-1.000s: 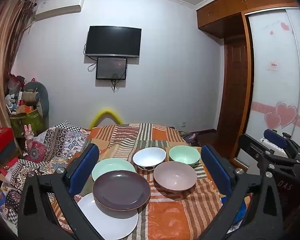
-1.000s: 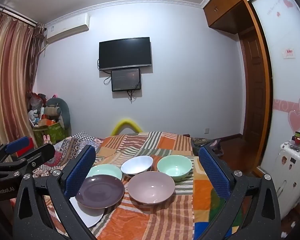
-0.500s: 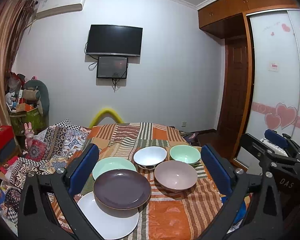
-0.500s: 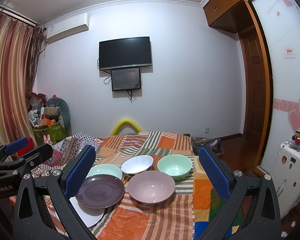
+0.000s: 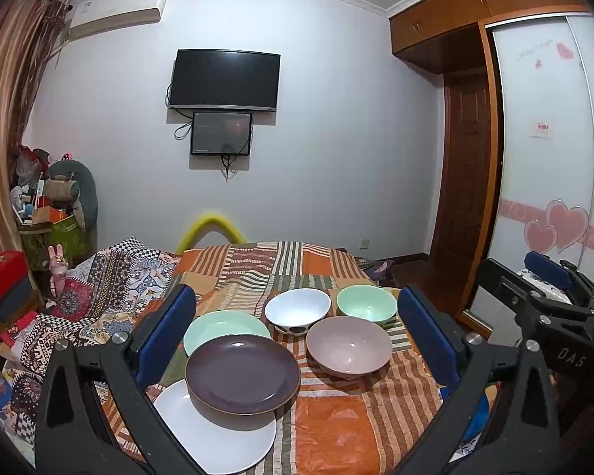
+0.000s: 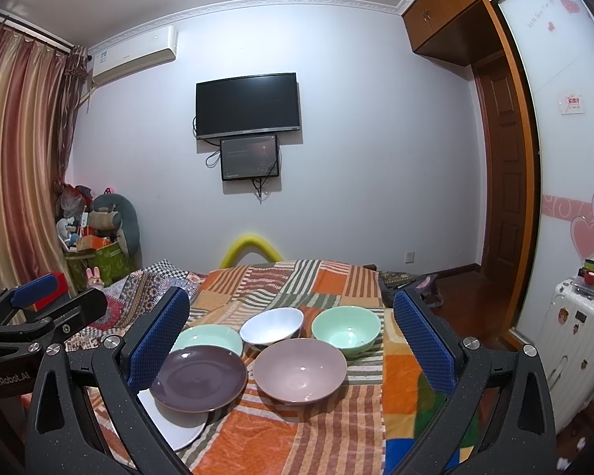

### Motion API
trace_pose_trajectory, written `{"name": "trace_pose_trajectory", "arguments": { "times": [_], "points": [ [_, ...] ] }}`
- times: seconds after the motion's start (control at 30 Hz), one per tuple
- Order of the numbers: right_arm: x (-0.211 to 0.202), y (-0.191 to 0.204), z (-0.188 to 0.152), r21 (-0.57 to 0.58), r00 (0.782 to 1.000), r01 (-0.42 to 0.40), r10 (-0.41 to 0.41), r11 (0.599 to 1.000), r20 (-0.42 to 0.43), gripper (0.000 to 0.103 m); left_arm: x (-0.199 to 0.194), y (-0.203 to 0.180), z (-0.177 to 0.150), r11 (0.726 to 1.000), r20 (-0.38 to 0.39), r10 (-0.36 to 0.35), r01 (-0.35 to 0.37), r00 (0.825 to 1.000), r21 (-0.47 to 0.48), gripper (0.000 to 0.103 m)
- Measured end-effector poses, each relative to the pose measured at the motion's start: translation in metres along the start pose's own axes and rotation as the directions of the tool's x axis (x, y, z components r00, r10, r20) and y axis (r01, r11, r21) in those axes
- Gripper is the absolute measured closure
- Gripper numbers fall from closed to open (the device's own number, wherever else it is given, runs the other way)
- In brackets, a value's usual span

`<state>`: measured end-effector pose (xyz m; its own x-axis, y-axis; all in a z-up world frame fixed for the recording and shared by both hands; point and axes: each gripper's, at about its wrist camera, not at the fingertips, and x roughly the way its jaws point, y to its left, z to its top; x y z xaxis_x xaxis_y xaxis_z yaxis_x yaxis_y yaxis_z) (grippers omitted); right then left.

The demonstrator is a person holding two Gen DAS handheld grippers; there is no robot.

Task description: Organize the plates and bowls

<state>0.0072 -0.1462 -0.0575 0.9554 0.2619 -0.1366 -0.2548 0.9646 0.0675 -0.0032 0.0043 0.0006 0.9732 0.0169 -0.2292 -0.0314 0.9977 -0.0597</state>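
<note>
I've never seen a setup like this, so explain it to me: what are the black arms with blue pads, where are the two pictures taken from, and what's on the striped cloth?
Those are two hand-held grasping tools, one per hand, each carrying a camera looking along its fingers. One picture comes from the left tool, the other from the right tool. Both are open and hold nothing. On the striped cloth sit a dark purple plate overlapping a white plate, a pale green plate, and white, green and pink bowls.

Right gripper (image 6: 291,336) jaws wide apart frame a purple plate (image 6: 199,378) apparently overlapping a white plate (image 6: 178,427), pink bowl (image 6: 299,369) right.
</note>
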Motion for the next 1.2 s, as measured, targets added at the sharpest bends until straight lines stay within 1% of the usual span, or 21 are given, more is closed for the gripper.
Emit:
{"name": "trace_pose_trajectory", "arguments": {
  "times": [1.2],
  "points": [
    [-0.0011,0.0017,-0.0001,0.001,1.000,-0.005,0.005,1.000,-0.003,0.000,0.0029,0.0014,0.0014,1.000,-0.012,-0.004,0.004,1.000,-0.015,0.000]
  ]
}}
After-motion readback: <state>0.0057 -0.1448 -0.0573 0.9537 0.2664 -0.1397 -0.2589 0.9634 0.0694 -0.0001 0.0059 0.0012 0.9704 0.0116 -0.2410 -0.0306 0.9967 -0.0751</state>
